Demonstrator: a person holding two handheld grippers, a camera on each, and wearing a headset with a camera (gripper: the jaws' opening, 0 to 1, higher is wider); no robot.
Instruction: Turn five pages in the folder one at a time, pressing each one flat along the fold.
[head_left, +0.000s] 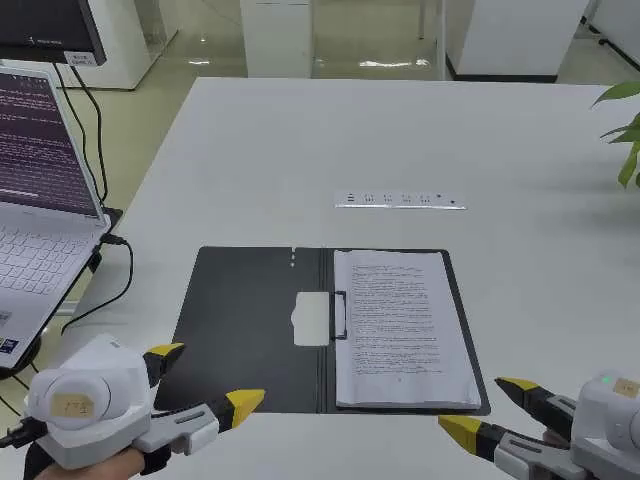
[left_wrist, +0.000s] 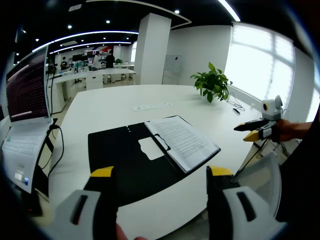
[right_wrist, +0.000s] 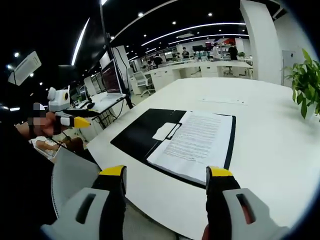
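L gripper (head_left: 205, 377), R gripper (head_left: 488, 405): white (yellow-tipped)

No words or numbers could be read. The laptop screen (head_left: 40, 140) at the left edge showed many lines of small light writing, too tiny to make out. The top page (head_left: 400, 325) in the folder (head_left: 240, 330) was full of printed lines, also too small. A yellowish sticker (head_left: 72, 404) on the left gripper (head_left: 205, 375) had blurry marks. The white strip (head_left: 400, 200) above the folder had little dark marks.
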